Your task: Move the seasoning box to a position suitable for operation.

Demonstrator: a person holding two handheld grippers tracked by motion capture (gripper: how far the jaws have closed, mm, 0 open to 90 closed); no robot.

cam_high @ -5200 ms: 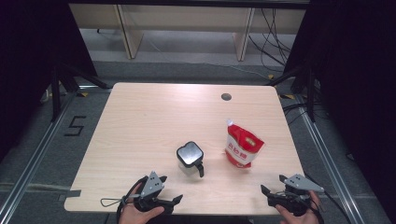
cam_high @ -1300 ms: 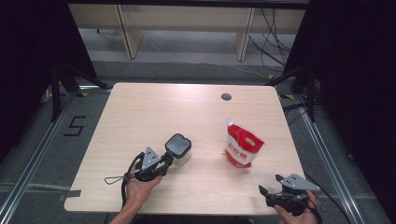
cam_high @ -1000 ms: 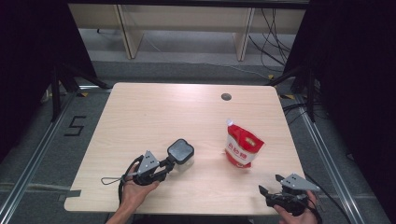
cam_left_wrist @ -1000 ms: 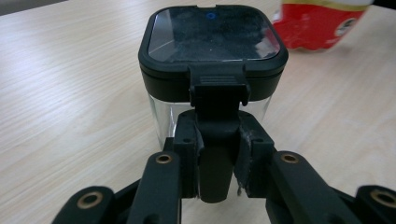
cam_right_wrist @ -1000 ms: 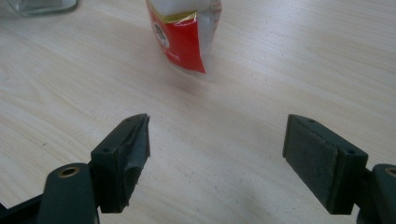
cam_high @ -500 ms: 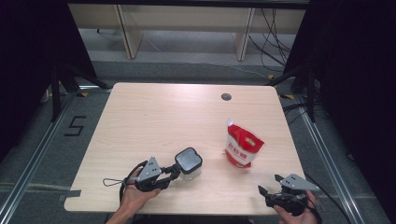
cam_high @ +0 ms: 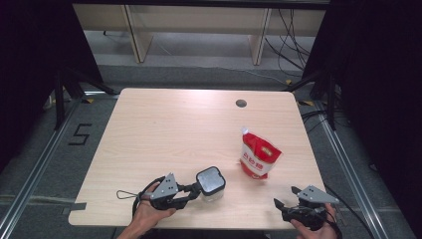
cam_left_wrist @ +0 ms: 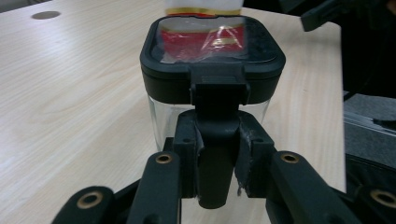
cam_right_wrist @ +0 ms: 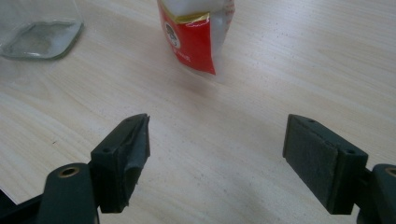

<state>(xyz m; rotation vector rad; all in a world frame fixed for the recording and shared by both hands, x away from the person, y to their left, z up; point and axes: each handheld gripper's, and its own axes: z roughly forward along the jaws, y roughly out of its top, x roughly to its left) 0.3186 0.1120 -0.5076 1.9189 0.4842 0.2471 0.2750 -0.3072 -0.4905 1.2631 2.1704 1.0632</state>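
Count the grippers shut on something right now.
1. The left gripper at the near left edge of the table clamps the handle of the lidded glass jar. The right gripper, near right, is open and holds nothing.

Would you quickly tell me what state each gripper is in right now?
Left gripper: shut on the jar's handle.
Right gripper: open, holding nothing.

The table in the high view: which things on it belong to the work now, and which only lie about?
In use:
- clear glass jar with black square lid, gripped at its handle by the left claw
- red and white stand-up pouch, nearest the open right claw

Lying about:
- round dark hole in the wooden table
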